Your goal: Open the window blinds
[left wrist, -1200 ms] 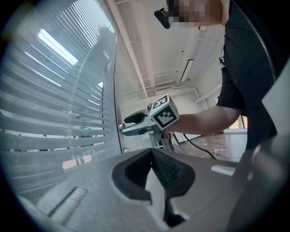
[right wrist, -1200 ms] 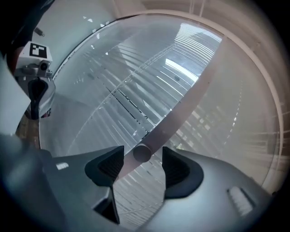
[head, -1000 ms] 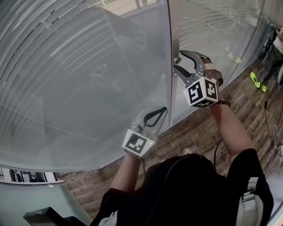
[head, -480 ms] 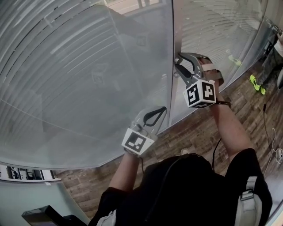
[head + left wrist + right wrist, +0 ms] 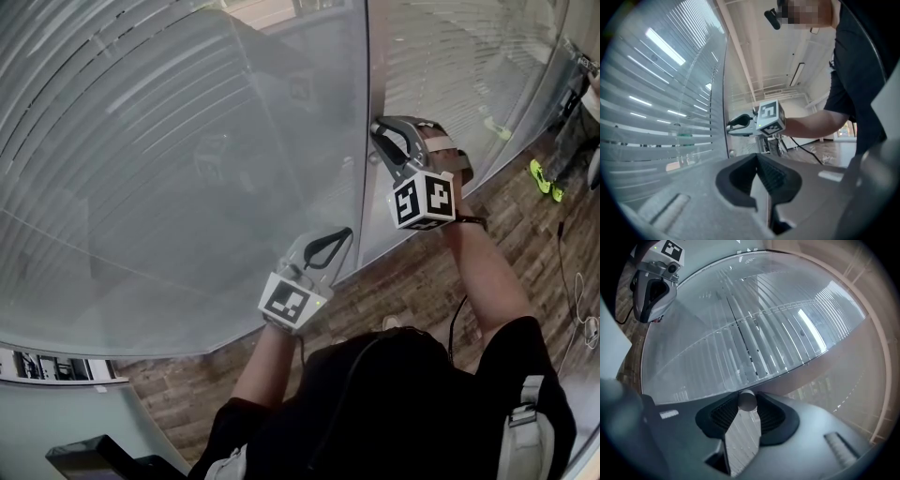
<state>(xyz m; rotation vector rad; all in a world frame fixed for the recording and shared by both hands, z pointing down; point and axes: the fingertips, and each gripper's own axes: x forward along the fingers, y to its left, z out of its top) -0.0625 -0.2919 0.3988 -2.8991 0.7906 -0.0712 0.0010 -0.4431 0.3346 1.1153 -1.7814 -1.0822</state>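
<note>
We see the blinds (image 5: 141,131) shut in behind the glass (image 5: 234,244). Their slats run level across the pane, with thin lines of light between them. At the pane's right edge stands a narrow post (image 5: 365,84), and on it sits a small grey knob (image 5: 747,401).

Our right hand-held gripper (image 5: 375,129) has that knob between its jaw tips. The jaws have just been closing, and the pads now press the knob from both sides. The right hand wraps the handle with the marker cube turned back toward us. The right forearm (image 5: 478,262) is stretched forward and up from the shoulder, and the tool points a little below level.

Our left hand-held gripper (image 5: 345,232) waits lower and to the left, close to the glass beside the same post. Its jaws are together at the tips, with nothing in them. It points level, on a bent left forearm (image 5: 267,361) drawn in near the body. Below both arms lies the wood-patterned floor (image 5: 412,281).
</note>
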